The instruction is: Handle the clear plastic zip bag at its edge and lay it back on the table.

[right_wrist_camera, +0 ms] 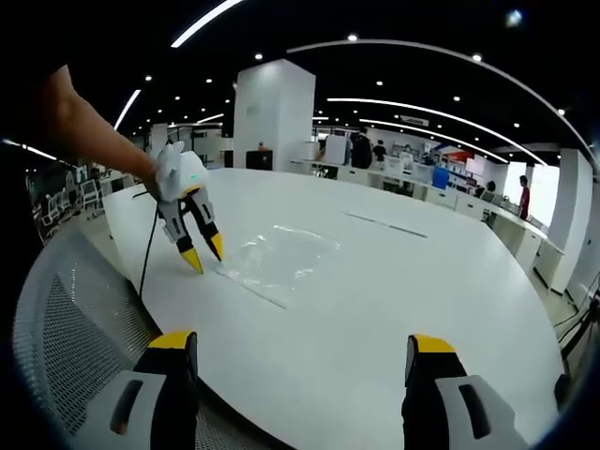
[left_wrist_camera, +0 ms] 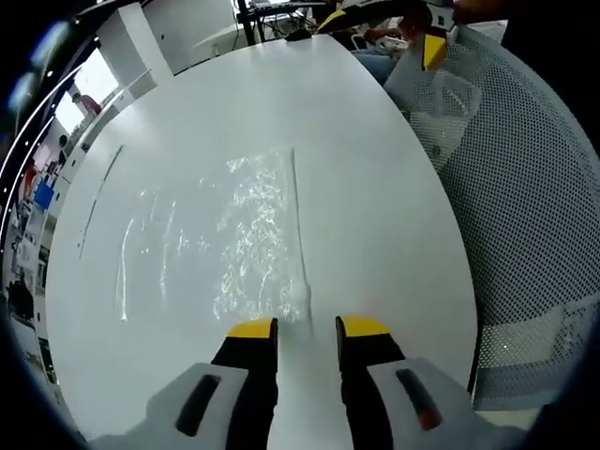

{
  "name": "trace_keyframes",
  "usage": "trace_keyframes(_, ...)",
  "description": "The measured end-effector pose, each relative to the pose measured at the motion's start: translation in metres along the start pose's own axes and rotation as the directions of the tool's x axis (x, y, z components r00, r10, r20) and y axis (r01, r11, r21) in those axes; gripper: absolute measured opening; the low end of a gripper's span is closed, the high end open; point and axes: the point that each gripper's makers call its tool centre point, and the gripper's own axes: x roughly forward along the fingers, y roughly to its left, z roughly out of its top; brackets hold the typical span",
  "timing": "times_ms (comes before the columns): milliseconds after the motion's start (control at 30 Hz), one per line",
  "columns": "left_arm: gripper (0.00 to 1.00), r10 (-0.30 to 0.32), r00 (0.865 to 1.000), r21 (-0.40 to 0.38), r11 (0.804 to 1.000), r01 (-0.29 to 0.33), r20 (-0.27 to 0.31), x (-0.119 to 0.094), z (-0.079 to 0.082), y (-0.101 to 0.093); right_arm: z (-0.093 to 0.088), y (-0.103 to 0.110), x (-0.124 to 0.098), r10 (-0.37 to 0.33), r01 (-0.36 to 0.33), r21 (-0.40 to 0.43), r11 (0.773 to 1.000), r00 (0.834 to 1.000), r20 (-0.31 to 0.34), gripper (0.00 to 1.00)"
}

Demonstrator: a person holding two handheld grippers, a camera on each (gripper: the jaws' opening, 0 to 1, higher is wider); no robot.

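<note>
While poised low over the white table, left gripper seen from behind its own two yellow-tipped fingers, parted by a narrow gap with nothing between them. Tips just short of the near edge of the clear plastic bag, at its near right corner; whether either tip touches the film cannot be told. Bag lying flat on the table, wrinkled and glinting, with a straight seam along its right side running from near to far. Mesh chair at right, beside the table's rounded edge. Yellow tip of the right gripper at far right, above the chair.

Right gripper view: right gripper with fingers spread wide apart, empty, held above the near edge of the table and touching nothing. Left gripper at left, carried by a hand at the end of a bare forearm, pointing down at the table. Its two yellow tips slightly apart and set at the left corner of the bag; contact with the film not resolvable. Dark cable hanging from that gripper toward the mesh chair at near left. Bag spread flat on the table, well clear of the right gripper. White pillar and rows of desks beyond the far side of the table.
</note>
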Motion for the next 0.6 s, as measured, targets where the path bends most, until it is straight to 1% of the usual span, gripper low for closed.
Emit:
trace_keyframes(67, 0.23, -0.002, 1.0, -0.008, 1.0, 0.002, -0.001, 0.0, 0.0, 0.0004, -0.0001, -0.0001, 0.0, 0.0, 0.0, -0.002, 1.0, 1.0, 0.0, 0.92)
trace_keyframes(167, 0.21, -0.019, 1.0, -0.011, 1.0, 0.019, -0.003, 0.0, 0.0005, -0.0018, -0.0003, 0.0004, 0.0001, 0.002, -0.002, -0.004, 1.0, 1.0, -0.002, 0.92)
trace_keyframes(267, 0.17, -0.047, 0.999, -0.038, 0.998, 0.046, -0.005, 0.0008, -0.0002, -0.0042, -0.0003, 0.0003, 0.0, 0.001, -0.001, -0.004, 1.0, 1.0, -0.003, 0.92)
trace_keyframes(300, 0.16, -0.058, 0.998, -0.063, 0.996, 0.058, -0.001, 0.001, -0.0006, -0.0049, -0.0003, 0.0001, 0.0, 0.0, 0.0, -0.006, 1.0, 1.0, -0.003, 0.92)
trace_keyframes(333, 0.16, -0.055, 0.998, -0.075, 0.996, 0.056, 0.004, 0.0009, -0.0007, -0.0038, -0.0002, 0.0002, 0.0, 0.0, 0.0, -0.006, 1.0, 1.0, -0.003, 0.92)
trace_keyframes(467, 0.16, -0.062, 0.998, -0.08, 0.995, 0.063, 0.016, 0.0007, -0.001, -0.0031, -0.0004, 0.0003, 0.0, 0.001, -0.001, -0.007, 1.0, 1.0, -0.004, 0.92)
trace_keyframes(600, 0.12, -0.066, 0.998, -0.098, 0.993, 0.067, 0.018, 0.0012, -0.0009, 0.0006, 0.0, 0.0002, 0.0, 0.0, 0.0, -0.007, 1.0, 1.0, -0.004, 0.92)
